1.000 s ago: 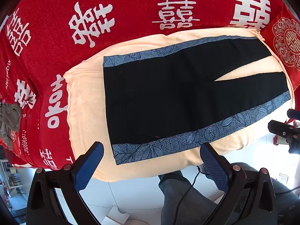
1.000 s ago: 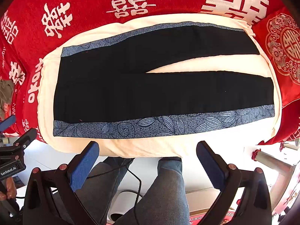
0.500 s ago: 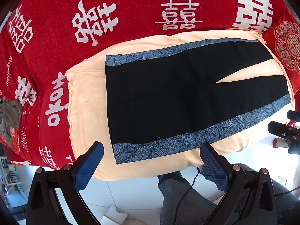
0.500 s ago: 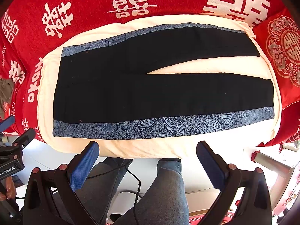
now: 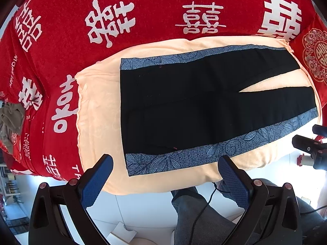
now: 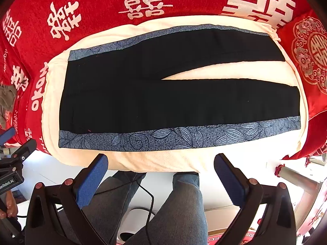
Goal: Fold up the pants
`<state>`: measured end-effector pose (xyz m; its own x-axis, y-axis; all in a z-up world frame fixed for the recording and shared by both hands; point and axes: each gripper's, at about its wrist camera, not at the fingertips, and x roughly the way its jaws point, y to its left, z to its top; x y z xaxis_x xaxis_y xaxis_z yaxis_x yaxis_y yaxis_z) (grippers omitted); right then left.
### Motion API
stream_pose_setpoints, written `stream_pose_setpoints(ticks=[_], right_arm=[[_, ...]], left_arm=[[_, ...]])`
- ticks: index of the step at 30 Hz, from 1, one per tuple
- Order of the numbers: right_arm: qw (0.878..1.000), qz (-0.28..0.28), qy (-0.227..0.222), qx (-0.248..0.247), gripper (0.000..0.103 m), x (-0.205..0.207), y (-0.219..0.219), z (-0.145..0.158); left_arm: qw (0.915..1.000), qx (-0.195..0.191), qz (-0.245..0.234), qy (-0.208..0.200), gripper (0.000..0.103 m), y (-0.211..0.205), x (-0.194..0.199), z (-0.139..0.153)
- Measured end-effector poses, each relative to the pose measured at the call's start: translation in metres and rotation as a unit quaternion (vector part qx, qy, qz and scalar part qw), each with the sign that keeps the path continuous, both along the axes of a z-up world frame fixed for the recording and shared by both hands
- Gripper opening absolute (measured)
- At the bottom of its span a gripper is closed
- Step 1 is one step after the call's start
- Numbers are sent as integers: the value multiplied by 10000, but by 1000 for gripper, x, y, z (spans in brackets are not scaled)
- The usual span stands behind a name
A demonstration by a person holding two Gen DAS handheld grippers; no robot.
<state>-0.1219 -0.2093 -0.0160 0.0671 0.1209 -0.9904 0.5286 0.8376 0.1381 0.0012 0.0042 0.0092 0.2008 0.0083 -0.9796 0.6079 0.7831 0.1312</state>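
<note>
A red bedspread (image 6: 98, 4) printed with large white characters fills the background, and on it lies a cream blanket (image 6: 147, 161) whose near edge hangs over the side of the bed above a pale tiled floor. The pants (image 6: 163, 94) are spread flat on that blanket, black with a blue leaf-patterned stripe down each outer seam; I read their long axis as running left to right across my views, waistband at the left, both leg ends at the right, the legs parted in a narrow wedge of cream. In the left wrist view the pants (image 5: 194, 110) sit slightly slanted, the waistband nearest the camera. My left gripper (image 5: 165, 179) hovers off the near edge of the blanket with its blue pads spread wide, holding and touching nothing. My right gripper (image 6: 161, 175) is likewise gaping wide and empty, poised just short of the blanket's edge over a person's jeans-clad legs (image 6: 184, 204). A grey-brown cloth (image 5: 11, 120) is bunched at the far left of the bedspread; I cannot make out what it is.
</note>
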Motion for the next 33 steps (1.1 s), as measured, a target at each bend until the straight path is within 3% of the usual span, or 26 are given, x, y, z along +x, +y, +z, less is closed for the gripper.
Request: stream_pose_setpoints(ticks=[13, 21, 27, 33], right_arm=[[9990, 316, -297, 135, 103, 4, -12, 1], [9971, 581, -385, 297, 103, -12, -34, 4], [9960, 650, -337, 509, 103, -28, -40, -1], [9958, 584, -289, 640, 103, -36, -30, -4]], left_arm=[[9983, 332, 314, -374, 103, -4, -19, 8], [9959, 396, 704, -399, 103, -15, -57, 14], [9928, 631, 985, -269, 103, -13, -87, 9], [9902, 539, 1291, -6, 103, 2, -81, 7]])
